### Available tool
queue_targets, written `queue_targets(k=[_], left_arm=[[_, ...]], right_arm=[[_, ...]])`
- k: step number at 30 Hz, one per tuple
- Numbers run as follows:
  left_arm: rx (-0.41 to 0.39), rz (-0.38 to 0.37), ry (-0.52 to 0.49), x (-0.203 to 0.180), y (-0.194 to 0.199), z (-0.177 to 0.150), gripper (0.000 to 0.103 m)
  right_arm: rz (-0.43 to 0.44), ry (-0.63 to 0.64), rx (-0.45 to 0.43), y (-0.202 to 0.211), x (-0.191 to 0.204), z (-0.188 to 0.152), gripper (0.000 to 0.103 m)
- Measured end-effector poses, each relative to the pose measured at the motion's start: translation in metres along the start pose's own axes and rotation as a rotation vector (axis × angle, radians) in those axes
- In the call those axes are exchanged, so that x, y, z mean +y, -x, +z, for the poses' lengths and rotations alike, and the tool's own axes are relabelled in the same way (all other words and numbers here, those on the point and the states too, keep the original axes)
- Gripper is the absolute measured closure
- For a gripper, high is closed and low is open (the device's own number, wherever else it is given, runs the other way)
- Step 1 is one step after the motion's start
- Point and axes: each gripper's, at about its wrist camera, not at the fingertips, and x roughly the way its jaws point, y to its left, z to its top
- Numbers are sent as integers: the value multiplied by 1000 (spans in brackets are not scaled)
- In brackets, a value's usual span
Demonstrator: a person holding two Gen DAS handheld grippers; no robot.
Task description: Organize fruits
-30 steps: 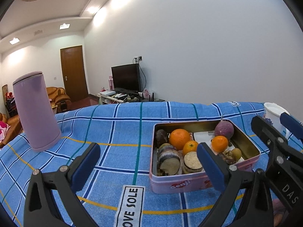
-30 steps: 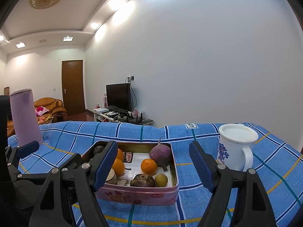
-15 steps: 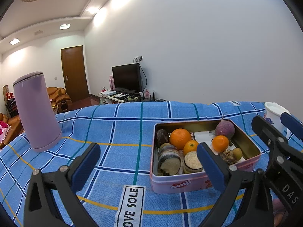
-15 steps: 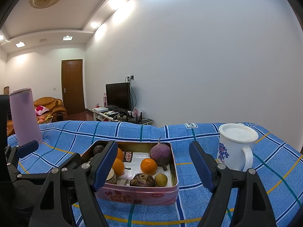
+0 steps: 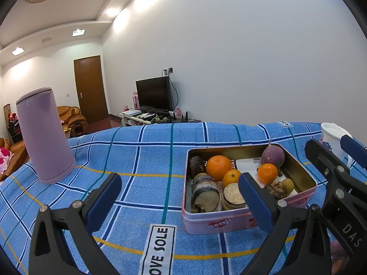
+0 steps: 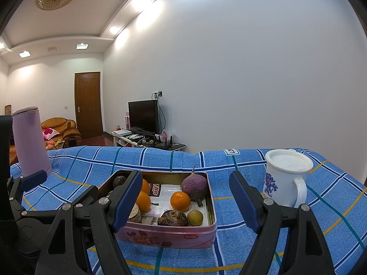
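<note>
Barely anything changed over that last second: your view only drifted a touch, and the blue plaid cloth (image 5: 142, 160), purple flask (image 5: 44, 135) and white mug (image 6: 284, 178) stayed put. The pink tin (image 6: 169, 233) already held the fruit: oranges (image 5: 218, 167), purple turnip (image 6: 195, 186), small yellow-green fruit (image 6: 195, 217). Your left gripper (image 5: 179, 201) and right gripper (image 6: 183, 201) both stayed spread wide and empty, so whether sorting was starting or finished was unclear.
</note>
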Motion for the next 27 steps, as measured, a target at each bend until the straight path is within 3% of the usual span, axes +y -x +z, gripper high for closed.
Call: queue_targets(k=[20,27], left_arm=[[15,11,1,2,-1,-1,0],[44,12,12,5,-6,-1,0]], right_arm=[[-5,-1,1,0,-1,0,24],[-97,-37,8,2,-14,-1,24]])
